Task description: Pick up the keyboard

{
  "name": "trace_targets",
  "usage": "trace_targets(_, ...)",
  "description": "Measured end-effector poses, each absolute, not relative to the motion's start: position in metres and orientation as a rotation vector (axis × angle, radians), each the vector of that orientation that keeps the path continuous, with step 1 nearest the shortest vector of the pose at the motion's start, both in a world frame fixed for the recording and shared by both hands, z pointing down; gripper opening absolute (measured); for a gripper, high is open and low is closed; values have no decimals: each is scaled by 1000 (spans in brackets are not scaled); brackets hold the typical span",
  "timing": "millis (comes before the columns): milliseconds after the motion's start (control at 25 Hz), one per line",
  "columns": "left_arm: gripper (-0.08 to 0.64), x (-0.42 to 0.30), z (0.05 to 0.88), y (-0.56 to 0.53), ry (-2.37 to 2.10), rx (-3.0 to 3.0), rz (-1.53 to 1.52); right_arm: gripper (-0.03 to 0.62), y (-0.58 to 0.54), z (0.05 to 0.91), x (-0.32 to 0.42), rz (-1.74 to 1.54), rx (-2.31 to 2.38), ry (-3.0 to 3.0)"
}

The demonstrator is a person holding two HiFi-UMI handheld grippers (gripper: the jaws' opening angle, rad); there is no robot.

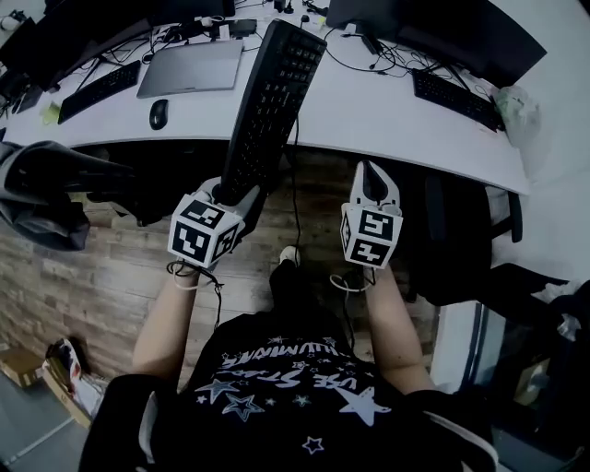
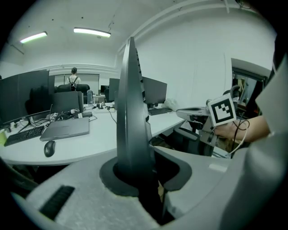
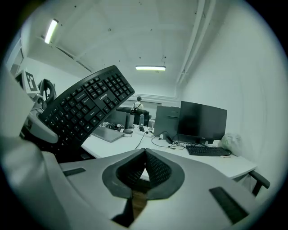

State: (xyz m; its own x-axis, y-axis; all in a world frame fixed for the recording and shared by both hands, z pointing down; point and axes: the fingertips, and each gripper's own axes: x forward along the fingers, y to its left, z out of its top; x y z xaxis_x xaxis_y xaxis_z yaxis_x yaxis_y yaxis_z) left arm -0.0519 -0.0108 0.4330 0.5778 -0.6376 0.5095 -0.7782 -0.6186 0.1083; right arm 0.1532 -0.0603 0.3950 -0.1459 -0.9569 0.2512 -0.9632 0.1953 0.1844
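A black keyboard [image 1: 272, 101] is lifted off the white desk [image 1: 387, 115], and its far end reaches out over the desk. My left gripper [image 1: 235, 195] is shut on its near end. In the left gripper view the keyboard [image 2: 130, 117] stands edge-on between the pads of my left gripper [image 2: 140, 173]. In the right gripper view its key face [image 3: 85, 108] tilts at the upper left. My right gripper [image 1: 371, 180] hangs to the right of it over the floor. That right gripper [image 3: 145, 155] is shut with nothing between its pads. The keyboard's cable [image 1: 297, 175] hangs down.
On the desk lie a closed grey laptop [image 1: 191, 67], a mouse [image 1: 159, 113], and two other keyboards [image 1: 100, 89] [image 1: 456, 97]. Dark monitors [image 1: 433, 28] stand at the back. A black office chair [image 1: 466, 244] stands at the right, dark clothing [image 1: 46, 189] at the left.
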Motion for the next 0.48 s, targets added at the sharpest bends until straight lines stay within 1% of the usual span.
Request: trace_targets(480, 90, -96, 438, 77, -1205, 2424, 537, 8, 30, 391, 128, 4, 1781, -2135)
